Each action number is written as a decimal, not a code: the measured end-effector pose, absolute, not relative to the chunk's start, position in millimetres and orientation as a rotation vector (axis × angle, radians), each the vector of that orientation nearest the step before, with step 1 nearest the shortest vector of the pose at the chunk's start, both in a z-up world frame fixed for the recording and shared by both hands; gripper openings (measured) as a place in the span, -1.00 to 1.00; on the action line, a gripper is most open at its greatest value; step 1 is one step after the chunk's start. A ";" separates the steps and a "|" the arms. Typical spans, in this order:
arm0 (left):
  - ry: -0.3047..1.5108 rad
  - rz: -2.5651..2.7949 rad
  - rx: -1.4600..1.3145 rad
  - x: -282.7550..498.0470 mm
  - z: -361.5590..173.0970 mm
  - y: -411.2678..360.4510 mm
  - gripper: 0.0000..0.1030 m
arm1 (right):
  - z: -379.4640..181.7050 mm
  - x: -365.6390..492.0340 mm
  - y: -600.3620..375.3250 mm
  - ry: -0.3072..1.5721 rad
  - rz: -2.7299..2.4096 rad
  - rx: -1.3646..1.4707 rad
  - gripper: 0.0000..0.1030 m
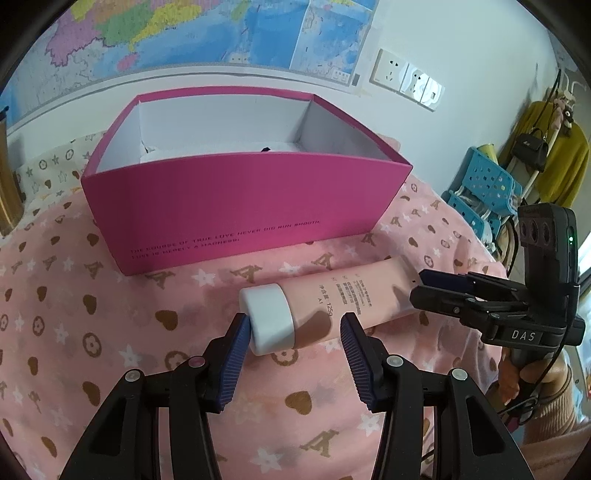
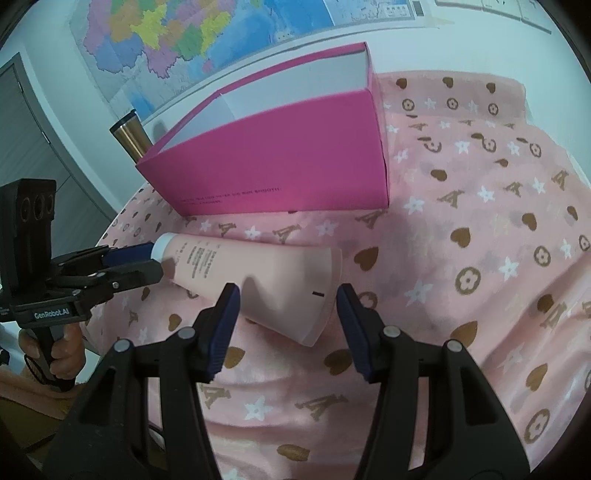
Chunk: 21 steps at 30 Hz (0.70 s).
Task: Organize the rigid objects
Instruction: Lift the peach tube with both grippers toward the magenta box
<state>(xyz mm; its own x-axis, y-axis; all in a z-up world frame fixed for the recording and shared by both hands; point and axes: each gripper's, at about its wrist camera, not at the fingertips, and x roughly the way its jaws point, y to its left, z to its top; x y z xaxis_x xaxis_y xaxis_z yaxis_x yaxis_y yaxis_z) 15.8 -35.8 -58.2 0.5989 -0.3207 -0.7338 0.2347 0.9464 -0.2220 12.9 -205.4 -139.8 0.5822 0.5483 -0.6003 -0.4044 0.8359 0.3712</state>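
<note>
From the left wrist, the left gripper (image 1: 293, 332) stood spread around the white cap of a pink cosmetic tube (image 1: 328, 306) lying on its side; the left pad met the cap, the right stood clear. The open magenta box (image 1: 243, 206) sat just behind, nothing between. The right gripper (image 1: 417, 291) reached the tube's flat end. A floral pink cloth (image 1: 92, 332) covered the surface; a wall map (image 1: 221, 33), sockets (image 1: 406, 79) and blue crates (image 1: 484, 181) stood beyond.

From the right wrist, the right gripper (image 2: 288, 306) was spread about the tube's (image 2: 258, 273) crimped end, pads not pressing. The left gripper (image 2: 155, 260) was at the cap. A metal tumbler (image 2: 129, 136) stood behind the box (image 2: 280, 170).
</note>
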 end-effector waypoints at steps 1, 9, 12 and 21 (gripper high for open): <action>0.869 -0.324 -0.107 15.8 -57.5 -36.2 -0.02 | -138.7 12.8 -205.6 0.766 0.560 0.201 0.11; 0.852 -0.325 -0.105 16.2 -53.1 -38.8 -0.02 | -131.8 11.4 -207.5 0.743 0.553 0.198 0.11; 0.850 -0.325 -0.105 16.1 -52.0 -40.1 -0.02 | -129.7 11.1 -208.3 0.735 0.551 0.197 0.11; 0.837 -0.327 -0.105 14.0 -48.5 -40.1 -0.02 | -124.2 11.8 -209.3 0.719 0.549 0.190 0.11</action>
